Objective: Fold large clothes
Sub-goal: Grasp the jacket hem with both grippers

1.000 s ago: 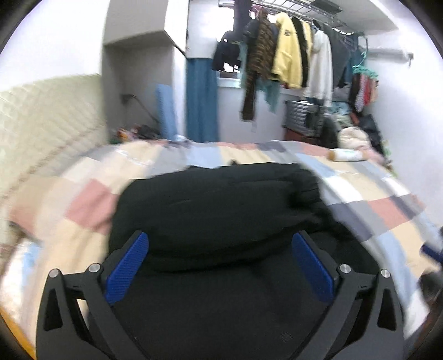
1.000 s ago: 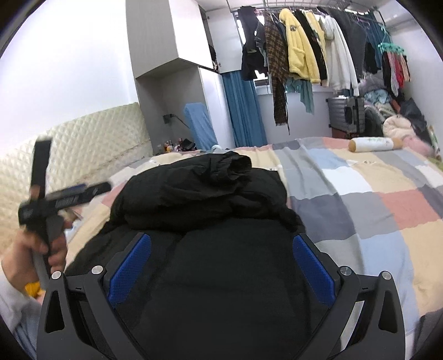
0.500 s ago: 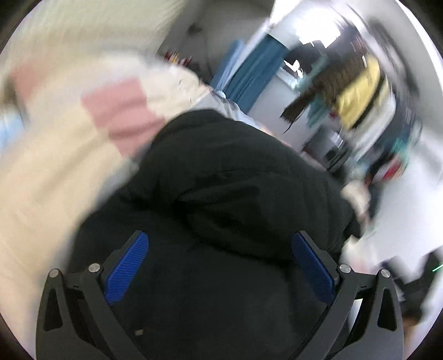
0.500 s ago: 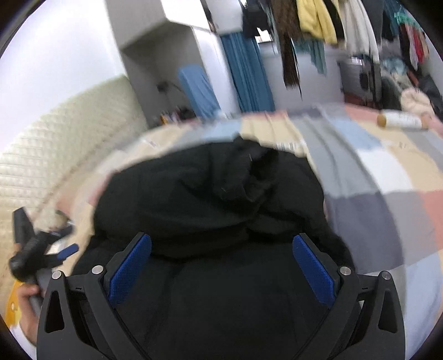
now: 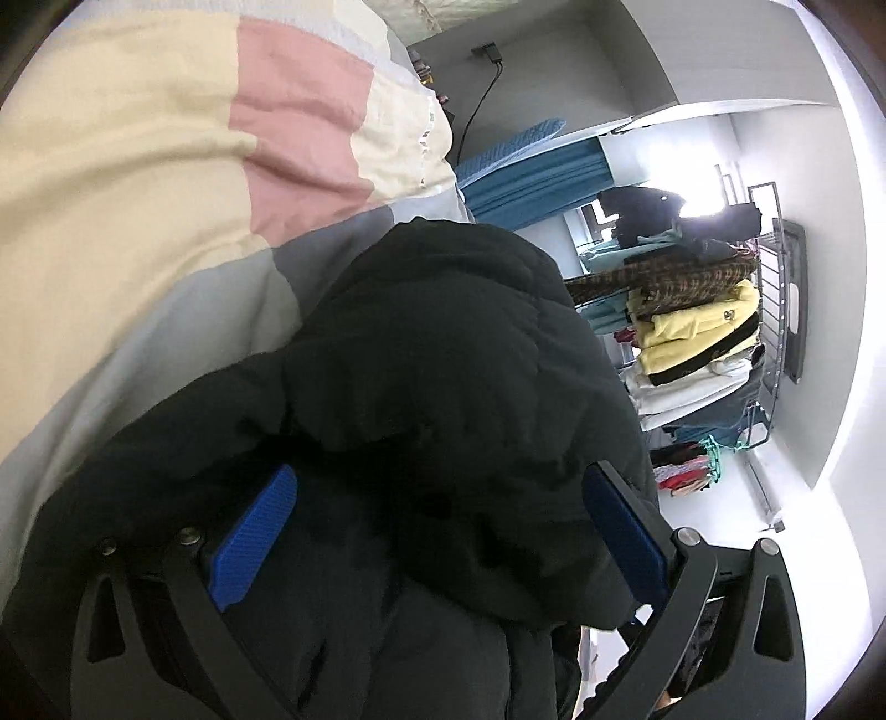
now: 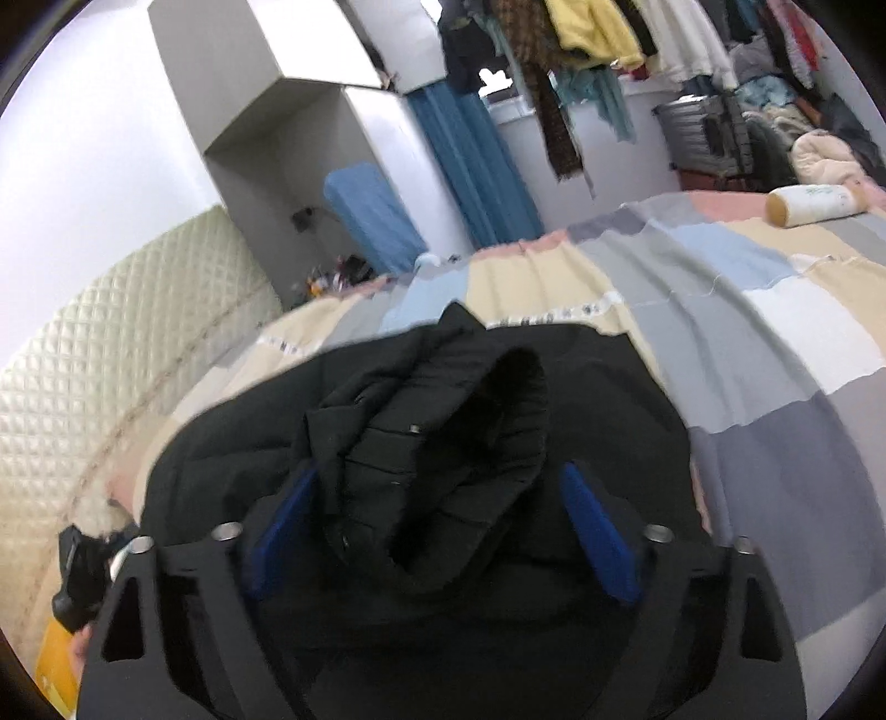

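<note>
Black padded jacket [image 6: 432, 443] lies bunched on the bed, on a patchwork duvet [image 6: 747, 343] of cream, grey, pink and pale-blue squares. It is folded over itself into a thick heap; the outline is too crumpled to give a clear long axis. A rolled, hollow opening (hood or collar, cannot tell which) sits on top of the heap and faces up and toward the right wrist camera. Snap studs show on the quilted panel beside it.

Right gripper [image 6: 437, 531]: jaws closing, blue pads on either side of the raised jacket fold. Left pad is against or behind the fabric; the right pad stands just off it. No firm clamp visible.

Left gripper [image 5: 443, 531]: view rolled hard to one side. Jaws wide apart, jacket bulk between the blue pads, the pads not squeezing it.

Beyond the bed: quilted cream headboard [image 6: 111, 354], blue curtain [image 6: 470, 166], hanging rail full of clothes [image 6: 598, 33]. A pale cylindrical bolster [image 6: 814, 204] lies on the duvet, well apart from the jacket.
</note>
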Tool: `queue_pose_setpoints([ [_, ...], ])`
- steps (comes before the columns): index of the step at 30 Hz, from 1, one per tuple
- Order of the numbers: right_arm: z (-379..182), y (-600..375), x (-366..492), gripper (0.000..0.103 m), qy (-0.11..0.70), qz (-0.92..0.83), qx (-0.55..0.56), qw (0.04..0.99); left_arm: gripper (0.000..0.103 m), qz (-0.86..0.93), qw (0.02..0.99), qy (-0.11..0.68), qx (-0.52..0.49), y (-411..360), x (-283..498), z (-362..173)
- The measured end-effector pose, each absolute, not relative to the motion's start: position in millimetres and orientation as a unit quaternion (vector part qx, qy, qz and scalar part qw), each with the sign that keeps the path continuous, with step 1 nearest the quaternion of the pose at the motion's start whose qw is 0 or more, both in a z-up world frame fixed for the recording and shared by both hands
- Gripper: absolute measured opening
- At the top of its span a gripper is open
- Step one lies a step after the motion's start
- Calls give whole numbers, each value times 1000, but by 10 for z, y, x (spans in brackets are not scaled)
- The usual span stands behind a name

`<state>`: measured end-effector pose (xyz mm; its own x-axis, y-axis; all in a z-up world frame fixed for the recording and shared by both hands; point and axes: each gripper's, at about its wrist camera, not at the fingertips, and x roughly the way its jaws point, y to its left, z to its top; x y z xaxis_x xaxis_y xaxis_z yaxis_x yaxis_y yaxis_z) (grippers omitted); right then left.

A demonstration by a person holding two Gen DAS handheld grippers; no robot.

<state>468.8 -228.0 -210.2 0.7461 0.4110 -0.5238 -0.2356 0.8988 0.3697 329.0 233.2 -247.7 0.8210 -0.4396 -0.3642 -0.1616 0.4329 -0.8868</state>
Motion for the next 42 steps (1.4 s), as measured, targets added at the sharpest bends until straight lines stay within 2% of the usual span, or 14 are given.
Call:
queue_pose_setpoints([
  [1,-2132,-2264,4721,61,314,180,133,923,101,-89,797,285,-526,2343,3269,-2496],
  [3,-2173,-2219,4762,44,322,178,105,924,94,-91,796,276,-531,2340,3271,-2505],
  [5,-2166,-2190,4777,35,325,180,94,924,84,-99,794,271,-535,2354,3267,-2525],
  [6,-2133,-2163,4753,24,320,183,85,926,81,-102,794,269,-536,2357,3285,-2540],
  [7,-2089,-2140,4726,19,313,184,74,929,75,-104,793,266,-538,2361,3313,-2549],
  [9,-1965,-2100,4628,17,289,186,51,937,64,-109,793,258,-541,2356,3361,-2549],
  [11,-1847,-2092,4542,16,268,188,36,944,44,-105,794,261,-538,2343,3395,-2526],
  [12,-1781,-2095,4487,15,257,189,30,947,40,-102,800,265,-529,2334,3401,-2473],
  [14,-1693,-2098,4439,15,246,187,16,951,22,-104,804,261,-524,2351,3390,-2420],
  [17,-1608,-2042,4370,14,241,172,-23,955,12,-104,815,242,-517,2384,3295,-2238],
  [23,-1781,-1975,4499,13,267,144,-40,952,10,-80,846,224,-478,2351,3196,-2029],
  [34,-2441,-1852,4923,15,343,133,-59,928,10,-37,881,257,-396,2206,3344,-2052],
  [42,-2656,-1819,5076,16,349,138,-59,925,10,-26,889,291,-352,2155,3459,-2117],
])
